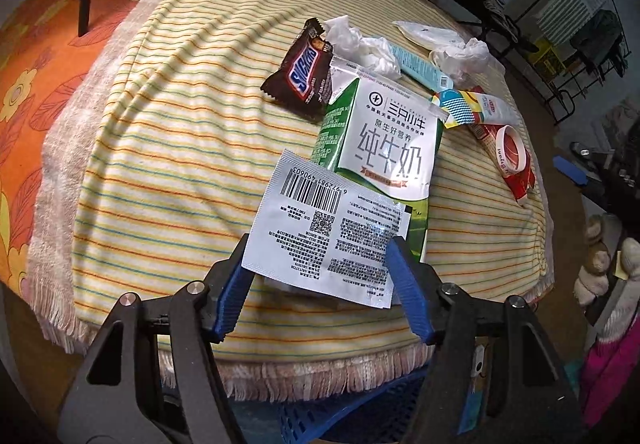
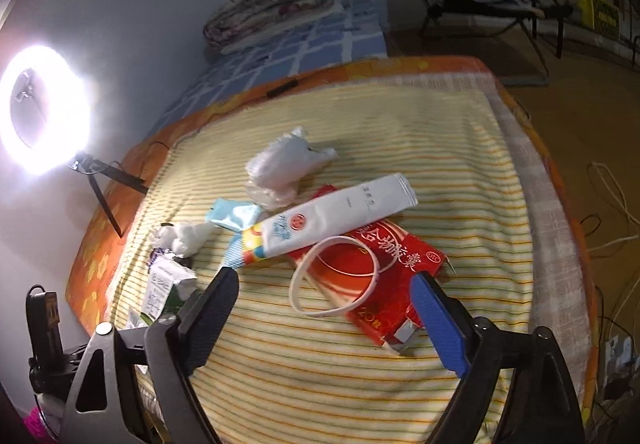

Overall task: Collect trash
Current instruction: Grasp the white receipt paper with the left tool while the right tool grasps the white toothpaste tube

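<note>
A striped yellow fringed cloth (image 1: pixel 168 148) is seen spread over the surface, with trash gathered toward its right half.

Left tongs (image 1: pixel 320 284): spread wide; a flat white foil sachet with barcode and small print (image 1: pixel 324 232) lies between the blue pads (image 1: pixel 408 284), near the front edge. Whether the pads touch it cannot be told. The sachet overlaps the lower end of a green-and-white milk carton (image 1: pixel 384 140). A dark brown Snickers wrapper (image 1: pixel 300 76) is noted just behind the carton, with crumpled white tissue (image 1: pixel 368 48) beside it. A blue plastic crate (image 1: pixel 320 412) is glimpsed below the front edge.

Right tongs (image 2: pixel 324 308): spread wide, nothing held, hovering over the cloth. Just ahead, a flat red cardboard medicine box (image 2: pixel 396 276) lies near the right edge; a thin white rubber band ring (image 2: pixel 336 276) rests on it, and a white squeezed tube (image 2: pixel 336 212) is laid across its far end. A crumpled clear plastic bag (image 2: pixel 280 168) sits behind the tube. A lit ring lamp (image 2: pixel 44 104) stands at the far left corner.
</note>
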